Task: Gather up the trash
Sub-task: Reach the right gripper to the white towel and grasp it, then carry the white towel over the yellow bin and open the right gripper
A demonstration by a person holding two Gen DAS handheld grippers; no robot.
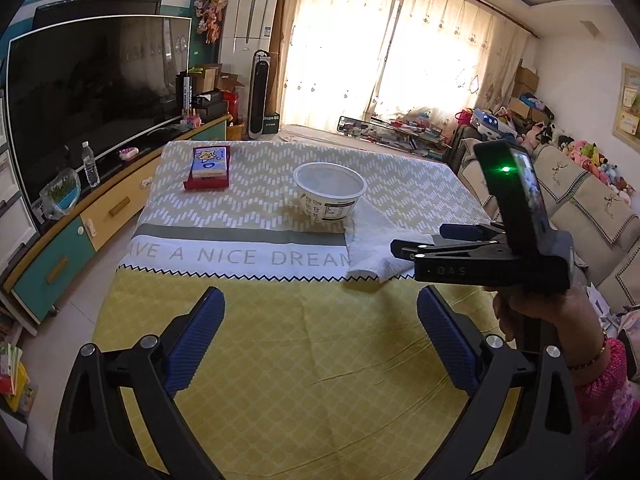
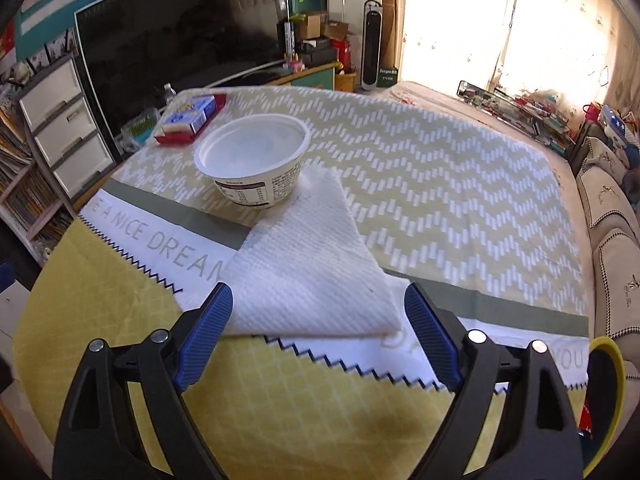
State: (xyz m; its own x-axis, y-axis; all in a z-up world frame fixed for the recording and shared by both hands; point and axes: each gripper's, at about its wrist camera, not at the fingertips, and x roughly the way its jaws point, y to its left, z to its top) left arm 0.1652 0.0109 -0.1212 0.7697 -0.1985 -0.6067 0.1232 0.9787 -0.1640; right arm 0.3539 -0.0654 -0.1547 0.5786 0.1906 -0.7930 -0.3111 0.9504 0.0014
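An empty white plastic tub (image 1: 330, 192) (image 2: 254, 160) stands upright on the table's yellow patterned cloth (image 1: 280, 360). A folded white paper towel (image 1: 380, 236) (image 2: 308, 264) lies against its near right side. A blue tissue pack on a red box (image 1: 210, 168) (image 2: 190, 118) sits at the far left. My left gripper (image 1: 320, 336) is open over bare cloth with nothing between its pads. My right gripper (image 2: 318, 336) (image 1: 418, 239), held by a hand (image 1: 520, 312), is open just above the towel's near edge, and its pads are not pressing on it.
A yellow-rimmed container (image 2: 612, 380) shows at the right wrist view's lower right edge. A large TV (image 1: 92, 100) on a teal cabinet with a water bottle (image 1: 90, 164) lines the left. A sofa (image 1: 592, 208) with plush toys runs along the right, and a cluttered glass table (image 1: 392, 132) stands beyond.
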